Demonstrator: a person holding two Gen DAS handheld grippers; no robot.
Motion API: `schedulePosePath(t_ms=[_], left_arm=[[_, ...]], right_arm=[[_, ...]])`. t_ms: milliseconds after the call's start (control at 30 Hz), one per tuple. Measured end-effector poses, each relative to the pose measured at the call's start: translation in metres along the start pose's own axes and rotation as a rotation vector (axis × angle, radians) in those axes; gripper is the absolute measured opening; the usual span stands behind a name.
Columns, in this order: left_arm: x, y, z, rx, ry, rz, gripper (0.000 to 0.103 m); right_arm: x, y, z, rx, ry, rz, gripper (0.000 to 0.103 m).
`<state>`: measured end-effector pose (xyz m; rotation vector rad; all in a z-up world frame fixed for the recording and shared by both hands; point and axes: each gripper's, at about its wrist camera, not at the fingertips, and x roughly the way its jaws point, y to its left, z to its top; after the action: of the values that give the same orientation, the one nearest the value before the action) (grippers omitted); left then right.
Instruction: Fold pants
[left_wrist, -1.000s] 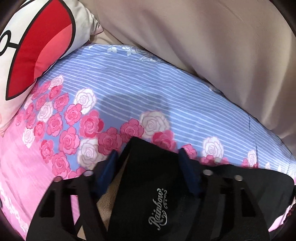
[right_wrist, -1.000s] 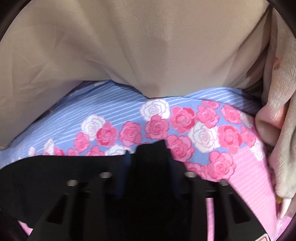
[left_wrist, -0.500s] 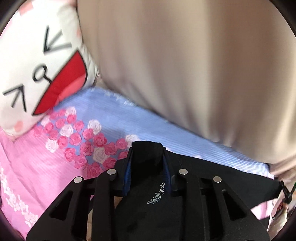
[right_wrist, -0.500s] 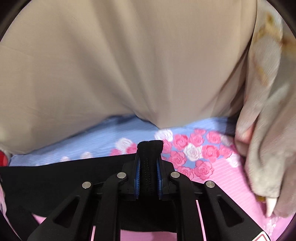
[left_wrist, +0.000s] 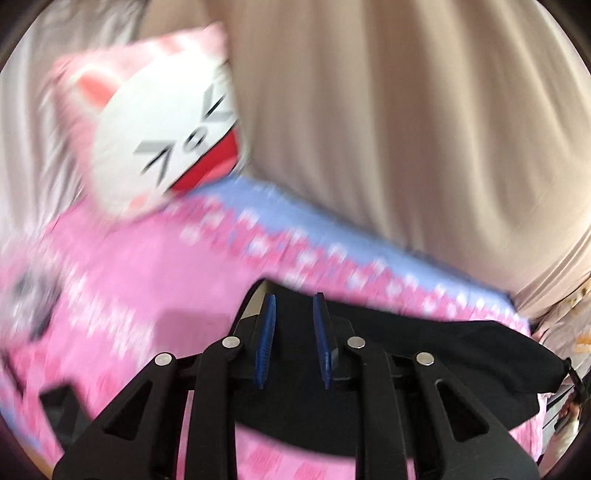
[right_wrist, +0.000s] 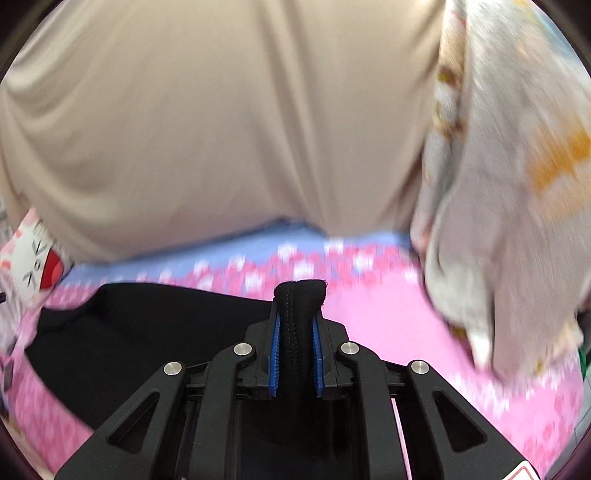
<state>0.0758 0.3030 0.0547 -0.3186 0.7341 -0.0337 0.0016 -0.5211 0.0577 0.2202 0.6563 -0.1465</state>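
Black pants (right_wrist: 155, 332) stretched across a pink and blue rose-patterned bedsheet (right_wrist: 388, 314), held between both grippers. Right gripper (right_wrist: 296, 325): pads clamped on a thick bunched hem of the pants. Left gripper (left_wrist: 293, 332): jaws narrow and closing, black cloth between the blue pads (left_wrist: 266, 343). Far left: cat-face pillow (left_wrist: 166, 140); behind: beige curtain (right_wrist: 221, 129).

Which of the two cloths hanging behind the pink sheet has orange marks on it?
The pale patterned cloth on the right of the right wrist view; the beige curtain beside it is plain.
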Motion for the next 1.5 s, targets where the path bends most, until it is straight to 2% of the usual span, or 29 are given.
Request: schedulePosePath(t_ms=[67, 133, 200, 233, 267, 367, 433, 467, 533, 567, 600, 633, 733, 833, 867, 900, 967, 1033, 1133, 1167, 1200, 1267, 1300, 1333, 1367, 1400, 1500], left_arm=[[0.001, 0.004, -0.019, -0.003, 0.048, 0.020, 0.023], [0.017, 0.001, -0.035, -0.021, 0.130, -0.014, 0.036], [0.038, -0.009, -0.042, -0.078, 0.181, -0.025, 0.081], [0.048, -0.012, -0.043, -0.108, 0.194, -0.041, 0.089], [0.058, -0.013, -0.045, -0.147, 0.218, -0.054, 0.091], [0.103, -0.014, -0.046, -0.288, 0.317, -0.139, 0.091], [0.126, -0.010, -0.050, -0.401, 0.367, -0.169, 0.091], [0.137, -0.010, -0.049, -0.442, 0.381, -0.209, 0.091], [0.154, -0.011, -0.046, -0.483, 0.390, -0.226, 0.084], [0.161, -0.009, -0.043, -0.499, 0.386, -0.213, 0.060], [0.166, -0.008, -0.041, -0.510, 0.379, -0.216, 0.023], [0.172, -0.007, -0.036, -0.497, 0.384, -0.219, 0.009], [0.153, -0.008, -0.023, -0.485, 0.330, -0.255, 0.006], [0.090, -0.013, -0.010, -0.404, 0.227, -0.310, 0.004], [0.064, -0.012, -0.009, -0.379, 0.193, -0.297, 0.000], [0.044, -0.006, -0.008, -0.363, 0.167, -0.263, 0.000], [-0.001, 0.008, -0.015, -0.353, 0.120, -0.129, 0.000], [-0.020, 0.029, -0.028, -0.391, 0.139, -0.015, 0.000], [-0.020, 0.048, -0.052, -0.432, 0.191, 0.116, 0.000], [-0.014, 0.048, -0.059, -0.432, 0.207, 0.108, 0.000], [-0.002, 0.043, -0.065, -0.453, 0.236, 0.064, 0.001], [0.026, 0.030, -0.067, -0.478, 0.281, -0.067, 0.005], [0.040, 0.023, -0.068, -0.488, 0.303, -0.124, 0.017], [0.060, 0.014, -0.067, -0.507, 0.332, -0.170, 0.025], [0.073, 0.010, -0.068, -0.525, 0.342, -0.191, 0.044], [0.092, 0.005, -0.067, -0.543, 0.350, -0.207, 0.060], [0.128, 0.000, -0.065, -0.596, 0.377, -0.163, 0.064]], right_arm=[[-0.002, 0.000, -0.022, 0.009, 0.044, -0.016, 0.012], [0.003, -0.007, -0.041, 0.052, 0.071, -0.027, 0.012], [0.004, -0.013, -0.052, 0.100, 0.060, -0.026, 0.012], [0.004, -0.015, -0.055, 0.119, 0.052, -0.023, 0.012], [0.003, -0.014, -0.055, 0.133, 0.041, -0.023, 0.012], [0.001, -0.012, -0.058, 0.145, 0.027, -0.022, 0.012], [0.000, -0.010, -0.057, 0.144, 0.026, -0.022, 0.012], [-0.002, -0.010, -0.057, 0.144, 0.023, -0.023, 0.012], [-0.002, -0.010, -0.058, 0.150, 0.019, -0.022, 0.013], [-0.002, -0.011, -0.058, 0.157, 0.017, -0.023, 0.013], [-0.001, -0.012, -0.059, 0.162, 0.018, -0.023, 0.013], [0.000, -0.013, -0.060, 0.167, 0.017, -0.024, 0.013], [-0.001, -0.012, -0.060, 0.167, 0.009, -0.026, 0.013], [-0.004, -0.010, -0.060, 0.149, 0.008, -0.026, 0.013], [-0.004, -0.009, -0.061, 0.137, 0.014, -0.035, 0.013], [-0.004, -0.009, -0.062, 0.132, 0.020, -0.039, 0.013], [-0.001, -0.012, -0.066, 0.136, 0.036, -0.039, 0.013], [0.005, -0.016, -0.072, 0.152, 0.051, -0.044, 0.014], [0.012, -0.022, -0.076, 0.185, 0.055, -0.043, 0.014], [0.013, -0.022, -0.076, 0.193, 0.052, -0.042, 0.014], [0.014, -0.022, -0.075, 0.195, 0.049, -0.044, 0.014], [0.013, -0.020, -0.075, 0.196, 0.045, -0.044, 0.014], [0.013, -0.019, -0.075, 0.195, 0.044, -0.046, 0.014], [0.012, -0.018, -0.075, 0.193, 0.044, -0.046, 0.014], [0.010, -0.017, -0.076, 0.192, 0.041, -0.046, 0.014], [0.010, -0.018, -0.077, 0.195, 0.039, -0.044, 0.014], [0.009, -0.018, -0.078, 0.206, 0.036, -0.040, 0.015]])
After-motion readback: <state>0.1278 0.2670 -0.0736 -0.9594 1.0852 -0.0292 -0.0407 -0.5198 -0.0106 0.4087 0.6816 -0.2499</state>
